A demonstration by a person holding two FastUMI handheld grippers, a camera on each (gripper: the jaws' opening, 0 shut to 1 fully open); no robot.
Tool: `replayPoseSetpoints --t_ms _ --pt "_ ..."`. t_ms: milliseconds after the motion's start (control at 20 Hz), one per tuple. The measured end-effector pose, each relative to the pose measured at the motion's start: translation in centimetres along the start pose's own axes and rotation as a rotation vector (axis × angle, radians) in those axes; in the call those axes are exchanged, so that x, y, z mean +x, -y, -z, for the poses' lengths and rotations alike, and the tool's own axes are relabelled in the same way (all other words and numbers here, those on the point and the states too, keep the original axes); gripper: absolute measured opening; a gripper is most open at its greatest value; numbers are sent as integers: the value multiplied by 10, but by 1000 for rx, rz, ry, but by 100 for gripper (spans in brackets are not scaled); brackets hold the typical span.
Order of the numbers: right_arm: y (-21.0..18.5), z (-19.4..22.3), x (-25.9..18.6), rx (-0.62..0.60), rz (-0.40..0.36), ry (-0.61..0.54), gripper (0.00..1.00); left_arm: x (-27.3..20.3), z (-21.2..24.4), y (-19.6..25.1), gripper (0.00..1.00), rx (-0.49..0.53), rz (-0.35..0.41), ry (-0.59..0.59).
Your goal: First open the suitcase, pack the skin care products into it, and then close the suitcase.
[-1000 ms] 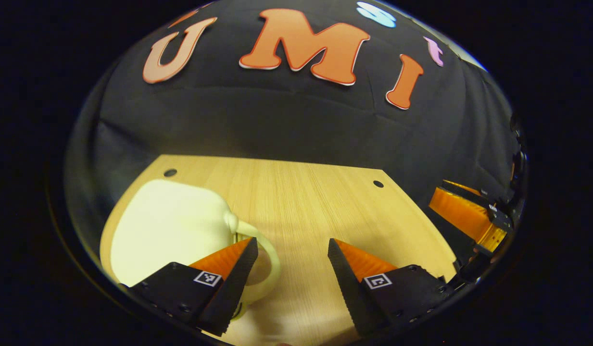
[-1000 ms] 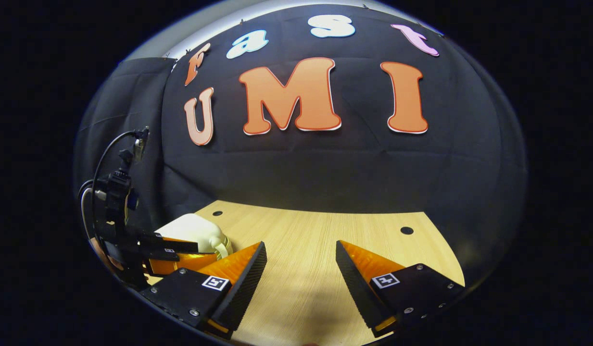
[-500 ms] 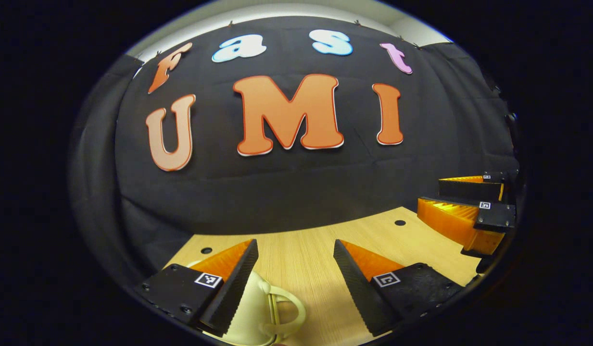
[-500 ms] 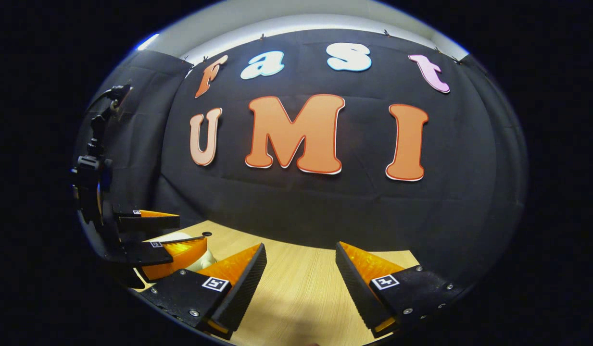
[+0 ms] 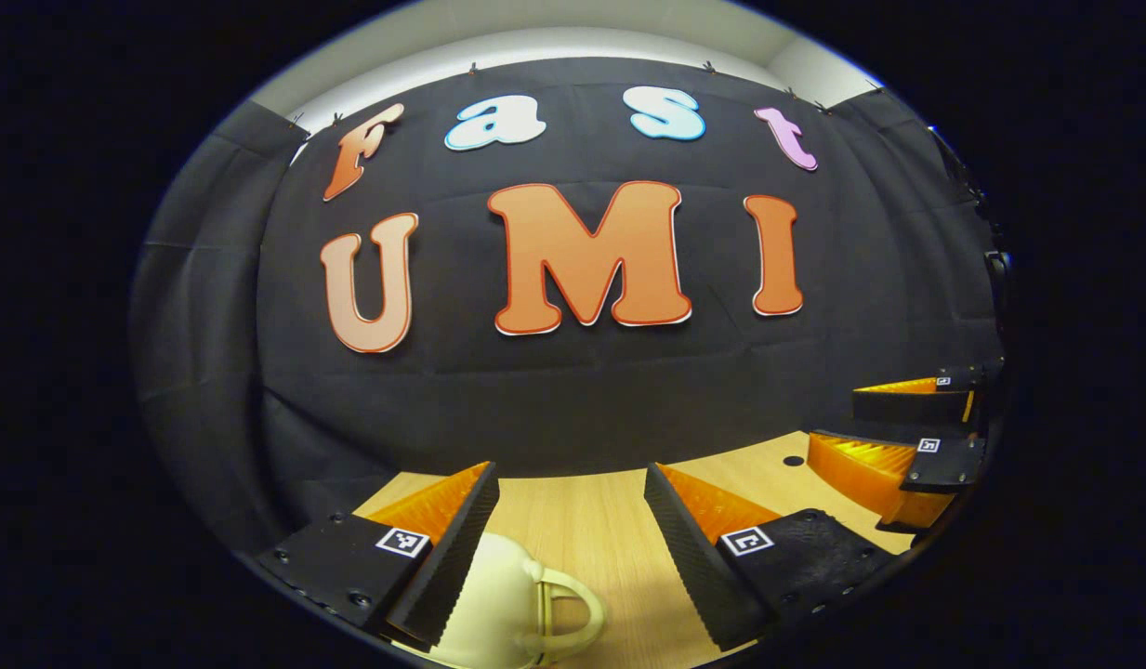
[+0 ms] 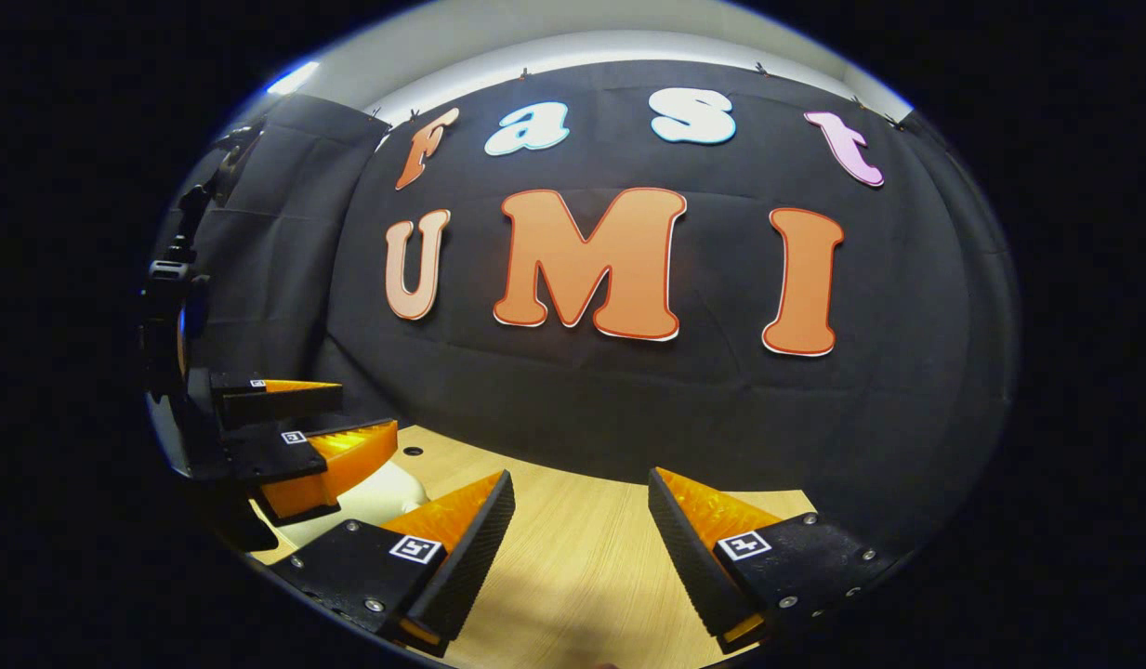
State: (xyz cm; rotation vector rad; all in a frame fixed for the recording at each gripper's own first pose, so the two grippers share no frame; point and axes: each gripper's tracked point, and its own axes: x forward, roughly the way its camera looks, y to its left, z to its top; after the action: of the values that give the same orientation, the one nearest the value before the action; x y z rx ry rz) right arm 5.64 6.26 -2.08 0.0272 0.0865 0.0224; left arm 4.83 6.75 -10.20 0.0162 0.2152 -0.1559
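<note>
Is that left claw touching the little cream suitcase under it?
Cannot tell. In the left gripper view the left gripper stands open above the suitcase; one finger overlaps it, hiding any gap.

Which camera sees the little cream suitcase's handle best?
The left gripper view: the suitcase lies just below its open fingers, handle plain. The right gripper view shows a cream patch beneath the left gripper.
</note>
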Motion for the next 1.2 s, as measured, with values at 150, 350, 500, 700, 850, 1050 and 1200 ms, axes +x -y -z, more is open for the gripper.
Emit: replayPoseSetpoints --t_ms 150,350,500,700,850,1050,1200 --pt "-1 1 -3 -9 -24 3 93 -14 2 -14 98 -15 -45 16" --pt "-2 2 -2 -3 -28 -4 93 -14 3 -22 98 -23 -74 17" --pt "-3 -7 -6 -4 0 12 93 -17 -4 -18 99 -8 -35 36" --pt "-17 -12 -9 18 24 4 93 -15 -11 -19 99 13 17 50" --pt "-18 -19 -7 -9 54 19 93 -18 -9 -31 98 36 14 43" --pt "-35 -22 -1 19 63 20 94 -17 -5 -51 98 28 21 48" --pt "-41 -26 2 5 76 22 94 -12 -4 -63 98 3 32 48"
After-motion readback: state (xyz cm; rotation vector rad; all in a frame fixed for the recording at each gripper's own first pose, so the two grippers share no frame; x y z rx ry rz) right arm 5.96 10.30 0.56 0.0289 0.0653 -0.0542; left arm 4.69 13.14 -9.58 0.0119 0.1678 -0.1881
